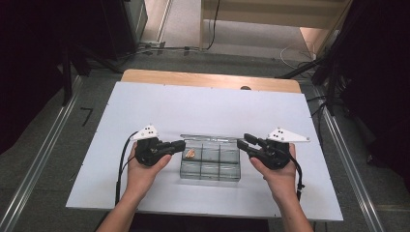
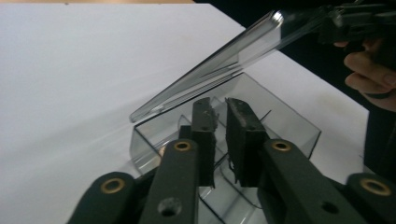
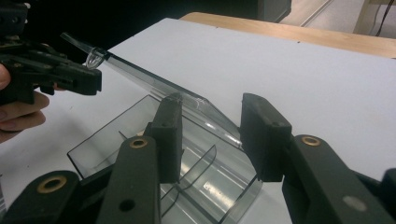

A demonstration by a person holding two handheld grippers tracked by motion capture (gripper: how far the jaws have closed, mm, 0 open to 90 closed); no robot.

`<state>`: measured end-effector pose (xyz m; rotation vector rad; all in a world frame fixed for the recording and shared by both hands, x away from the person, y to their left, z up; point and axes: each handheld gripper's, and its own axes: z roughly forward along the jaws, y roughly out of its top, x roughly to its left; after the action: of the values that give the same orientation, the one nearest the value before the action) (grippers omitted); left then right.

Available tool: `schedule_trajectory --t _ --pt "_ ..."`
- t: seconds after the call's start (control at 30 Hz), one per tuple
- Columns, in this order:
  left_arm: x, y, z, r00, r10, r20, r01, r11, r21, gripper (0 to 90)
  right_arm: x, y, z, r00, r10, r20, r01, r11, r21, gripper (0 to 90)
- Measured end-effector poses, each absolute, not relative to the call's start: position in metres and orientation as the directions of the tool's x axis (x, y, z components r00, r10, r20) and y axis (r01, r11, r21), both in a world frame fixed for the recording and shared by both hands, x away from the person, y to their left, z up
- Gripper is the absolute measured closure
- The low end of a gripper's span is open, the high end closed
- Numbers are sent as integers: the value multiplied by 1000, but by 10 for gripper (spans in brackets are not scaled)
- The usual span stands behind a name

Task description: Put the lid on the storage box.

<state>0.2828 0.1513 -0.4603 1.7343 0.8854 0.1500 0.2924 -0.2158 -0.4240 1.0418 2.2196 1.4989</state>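
At table centre, a clear box (image 1: 211, 160) sits with its lid (image 2: 219, 60) half raised, left gripper (image 1: 180, 144) nearly closed at its 9 o'clock edge, right gripper (image 1: 241, 143) open at 3 o'clock; swinging the lid fully back likely comes next.

Between the left gripper (image 1: 178, 144) and right gripper (image 1: 243, 143): compartment box (image 1: 211, 164) on the desk (image 1: 203, 106). Small item (image 1: 191, 154) in the rear compartment nearest the left jaws. Raised lid (image 1: 209, 137) behind the box, hinged along its far edge.
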Motion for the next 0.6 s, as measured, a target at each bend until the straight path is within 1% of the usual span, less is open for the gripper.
schedule_trajectory --t 0.07,0.1,0.4,0.53,0.6 --pt "282 150 -459 719 614 -326 472 -88 877 885 290 -217 -425 -708 687 165 411 210 887 569" --pt "282 150 -459 722 610 -326 470 -88 878 895 289 -217 -426 -707 690 154 407 218 887 566" --pt "282 151 -460 731 593 -339 474 -83 877 900 282 -220 -435 -706 690 159 424 232 876 510" --pt "281 153 -461 730 592 -342 474 -79 877 900 279 -224 -440 -695 697 173 430 211 878 506" --pt "281 153 -462 733 589 -340 472 -81 878 900 278 -224 -442 -695 696 179 438 214 873 519"
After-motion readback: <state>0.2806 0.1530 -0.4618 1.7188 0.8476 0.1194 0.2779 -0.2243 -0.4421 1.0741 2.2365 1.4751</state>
